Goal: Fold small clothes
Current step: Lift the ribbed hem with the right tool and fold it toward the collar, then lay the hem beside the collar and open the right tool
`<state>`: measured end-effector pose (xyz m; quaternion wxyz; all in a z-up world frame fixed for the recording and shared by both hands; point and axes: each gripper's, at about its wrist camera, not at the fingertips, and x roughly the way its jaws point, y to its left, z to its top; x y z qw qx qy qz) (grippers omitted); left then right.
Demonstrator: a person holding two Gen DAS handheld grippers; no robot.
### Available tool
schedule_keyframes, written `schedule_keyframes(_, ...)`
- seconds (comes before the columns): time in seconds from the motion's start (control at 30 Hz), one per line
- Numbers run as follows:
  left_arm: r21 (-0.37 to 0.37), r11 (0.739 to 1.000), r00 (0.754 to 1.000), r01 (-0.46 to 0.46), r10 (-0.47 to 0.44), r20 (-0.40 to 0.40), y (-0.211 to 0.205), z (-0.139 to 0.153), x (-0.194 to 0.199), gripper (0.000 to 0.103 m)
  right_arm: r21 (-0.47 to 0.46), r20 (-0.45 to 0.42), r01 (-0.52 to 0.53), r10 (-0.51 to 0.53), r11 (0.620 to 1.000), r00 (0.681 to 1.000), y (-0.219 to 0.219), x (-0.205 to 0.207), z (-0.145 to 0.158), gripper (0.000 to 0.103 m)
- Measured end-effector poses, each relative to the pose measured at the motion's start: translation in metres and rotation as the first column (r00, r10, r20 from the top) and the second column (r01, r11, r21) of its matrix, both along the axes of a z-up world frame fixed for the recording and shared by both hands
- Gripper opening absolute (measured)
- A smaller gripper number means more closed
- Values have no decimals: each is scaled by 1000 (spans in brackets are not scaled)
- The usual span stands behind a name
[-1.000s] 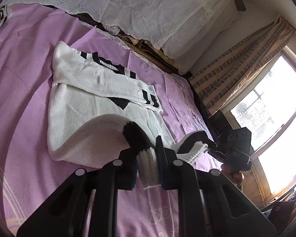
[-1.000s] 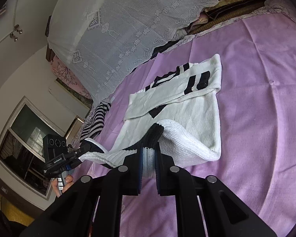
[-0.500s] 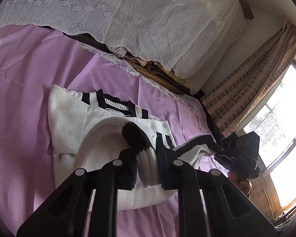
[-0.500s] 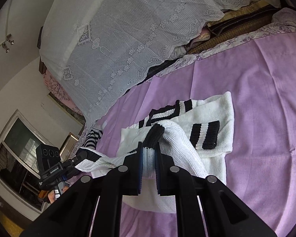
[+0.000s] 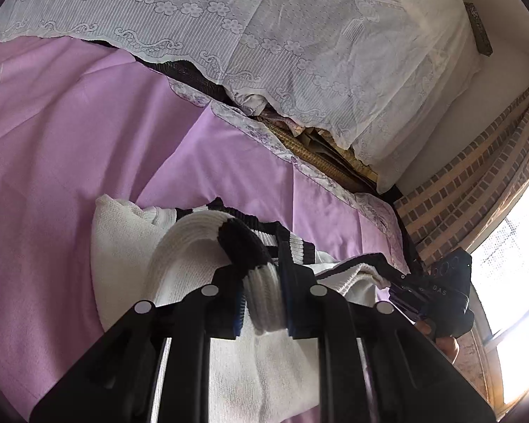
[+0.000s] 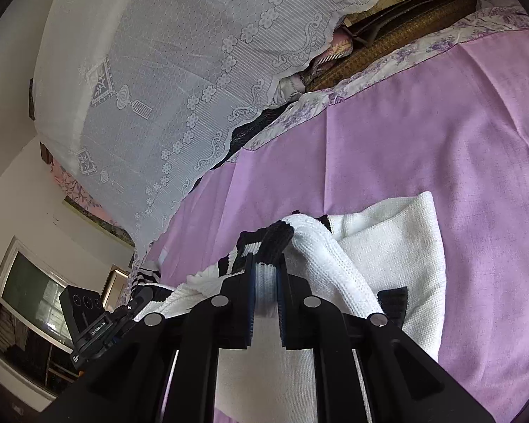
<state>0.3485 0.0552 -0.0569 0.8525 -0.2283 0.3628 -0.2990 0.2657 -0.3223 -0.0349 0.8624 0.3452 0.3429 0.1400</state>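
Left gripper (image 5: 264, 282) clenched on white-black sweater (image 5: 123, 239) hem; right gripper (image 6: 266, 282) likewise pinching hem. Sweater lies mid purple bedsheet (image 6: 441, 123), below lace cover (image 5: 264, 35). Only left view shows curtain (image 5: 476, 183); only right view, window (image 6: 24, 303).

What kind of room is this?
Most likely a bedroom: a sweater is being folded on a bed with a purple sheet, lace-covered pillows lie at its head, and a curtained window stands beside it.
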Motion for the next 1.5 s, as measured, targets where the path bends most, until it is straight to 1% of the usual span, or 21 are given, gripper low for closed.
schedule_keyframes(0.17,15,1000,999,-22,23,-49,-2,-24,25,18,13,-54,31,-30,999,998,-2,29,-26,11)
schedule_keyframes(0.2,20,999,997,-37,38,-62,-1,-29,28,20,24,-65,34,-33,999,997,-4,34,-32,15)
schedule_keyframes(0.27,3,998,995,-62,62,-77,4,-40,32,41,49,-83,51,-47,997,995,-8,41,-44,19)
schedule_keyframes(0.3,-15,997,994,-75,74,-79,8,-43,32,46,59,-88,62,-56,996,995,-10,42,-49,31)
schedule_keyframes(0.33,-35,996,993,-82,79,-86,12,-45,32,52,62,-87,68,-62,996,994,-14,41,-51,34)
schedule_keyframes(0.43,-83,994,995,-75,69,-71,19,-36,27,55,34,-32,103,-102,994,994,-20,31,-39,34)
schedule_keyframes(0.47,-65,994,996,-85,82,-45,19,-29,22,62,4,-1,122,-122,993,993,-21,26,-30,33)
schedule_keyframes(0.53,28,991,991,-130,129,46,12,-12,7,72,-47,65,147,-144,988,987,-18,16,-14,25)
schedule_keyframes(0.57,66,989,988,-129,122,92,5,-3,0,73,-66,93,142,-135,988,986,-13,13,-7,25)
schedule_keyframes(0.67,127,990,987,-62,42,158,-20,13,-11,81,-153,138,69,-48,986,989,14,10,5,24)
schedule_keyframes(0.73,192,980,984,-47,12,177,-39,14,-10,86,-197,129,31,-6,980,992,33,16,4,24)
schedule_keyframes(0.8,255,965,984,-57,12,177,-53,8,-2,86,-205,95,-5,25,979,995,47,28,-3,24)
schedule_keyframes(0.9,268,962,994,-56,29,102,-60,-13,21,86,-192,44,-26,35,981,998,53,47,-20,24)
schedule_keyframes(1.0,293,952,996,-87,82,31,-53,-39,41,86,-197,-3,4,-5,980,1000,45,62,-40,24)
schedule_keyframes(1.03,310,945,995,-102,102,15,-49,-48,47,86,-216,-17,21,-25,976,1000,39,65,-46,15)
schedule_keyframes(1.1,290,952,995,-96,103,-10,-41,-60,55,86,-200,-37,33,-41,979,998,24,69,-60,0)
schedule_keyframes(1.2,295,949,994,-112,112,16,-38,-58,52,86,-98,-52,62,-68,993,996,2,68,-69,0)
schedule_keyframes(1.33,305,937,985,-170,160,58,-31,-51,39,86,-134,-30,139,-145,981,989,-12,52,-62,5)
schedule_keyframes(1.37,313,930,981,-192,179,70,-29,-47,32,88,-151,-19,163,-168,975,986,-14,46,-57,10)
schedule_keyframes(1.4,321,924,978,-209,191,86,-28,-43,23,90,-180,1,177,-180,968,984,-14,38,-50,21)
schedule_keyframes(1.5,313,930,979,-192,158,130,-32,-32,-2,96,-256,95,156,-136,954,986,3,12,-28,32)
